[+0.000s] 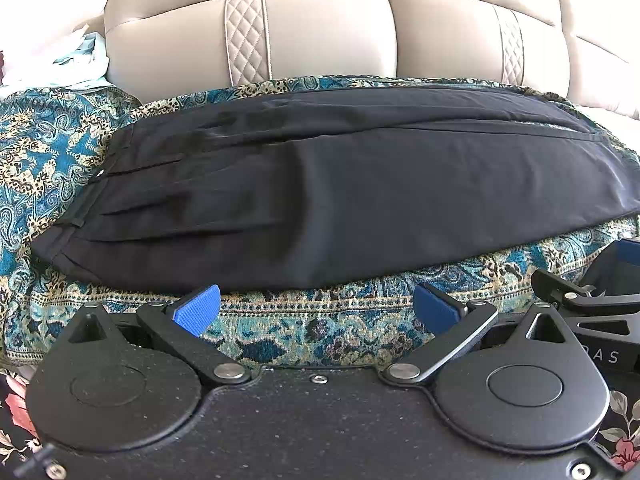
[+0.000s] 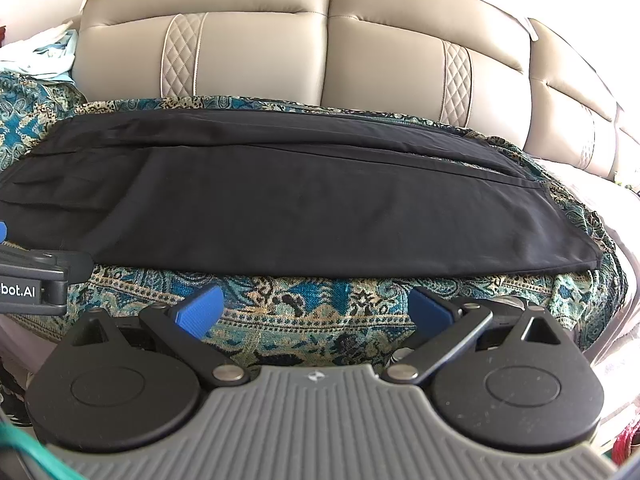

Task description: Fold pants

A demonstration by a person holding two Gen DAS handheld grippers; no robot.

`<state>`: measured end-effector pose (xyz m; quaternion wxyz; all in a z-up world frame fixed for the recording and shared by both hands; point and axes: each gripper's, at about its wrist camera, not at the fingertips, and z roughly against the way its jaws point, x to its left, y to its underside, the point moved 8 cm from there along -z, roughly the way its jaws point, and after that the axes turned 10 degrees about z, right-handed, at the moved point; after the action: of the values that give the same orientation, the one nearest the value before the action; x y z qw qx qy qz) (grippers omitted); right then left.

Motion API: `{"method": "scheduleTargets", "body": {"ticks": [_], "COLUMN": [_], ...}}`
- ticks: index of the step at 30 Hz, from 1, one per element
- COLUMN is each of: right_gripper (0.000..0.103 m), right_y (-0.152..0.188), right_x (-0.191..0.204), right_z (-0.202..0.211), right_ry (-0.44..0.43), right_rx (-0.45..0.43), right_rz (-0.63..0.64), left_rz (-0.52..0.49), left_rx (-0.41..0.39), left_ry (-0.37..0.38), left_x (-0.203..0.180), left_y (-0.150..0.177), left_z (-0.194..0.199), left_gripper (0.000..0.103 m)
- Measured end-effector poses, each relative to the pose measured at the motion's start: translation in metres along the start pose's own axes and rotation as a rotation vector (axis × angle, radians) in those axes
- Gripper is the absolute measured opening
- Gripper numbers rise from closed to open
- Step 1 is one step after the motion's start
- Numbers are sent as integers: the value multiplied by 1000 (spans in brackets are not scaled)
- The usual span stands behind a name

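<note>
Black pants (image 1: 340, 184) lie flat lengthwise on a patterned blue and tan cloth (image 1: 320, 332), one leg laid over the other, waistband with pleats at the left, leg ends at the right. They also show in the right wrist view (image 2: 304, 204). My left gripper (image 1: 316, 310) is open and empty, just short of the pants' near edge, toward the waist half. My right gripper (image 2: 314, 308) is open and empty, just short of the near edge, toward the leg half. Each gripper's body shows at the edge of the other's view.
The patterned cloth (image 2: 320, 292) covers a couch seat. Beige leather backrest cushions (image 1: 304, 36) rise right behind the pants. Light crumpled fabric (image 1: 76, 56) lies at the far left. Floral fabric (image 1: 16, 408) shows at the near left.
</note>
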<state>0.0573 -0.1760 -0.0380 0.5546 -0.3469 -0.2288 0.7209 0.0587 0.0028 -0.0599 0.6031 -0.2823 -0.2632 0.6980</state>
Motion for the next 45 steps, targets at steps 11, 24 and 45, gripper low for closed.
{"method": "scheduleTargets", "body": {"ticks": [11,24,45], "right_gripper": [103,103,103], "right_y": [0,-64,-229], "right_x": [1,-49,-150], "right_z": [-4,-53,-340], "right_ry": [-12,-65,142], "right_rx": [15,-31,176], "right_rz": [-19,-183,-408], "left_rz": [1,36,553], "left_rx": [13,4,123], "left_ry": [4,-125,-444], "left_x": [2,57,242], "left_y": [-4,-106,-281], "left_z": [-4,-62,-284], "left_gripper": [103,103,103]}}
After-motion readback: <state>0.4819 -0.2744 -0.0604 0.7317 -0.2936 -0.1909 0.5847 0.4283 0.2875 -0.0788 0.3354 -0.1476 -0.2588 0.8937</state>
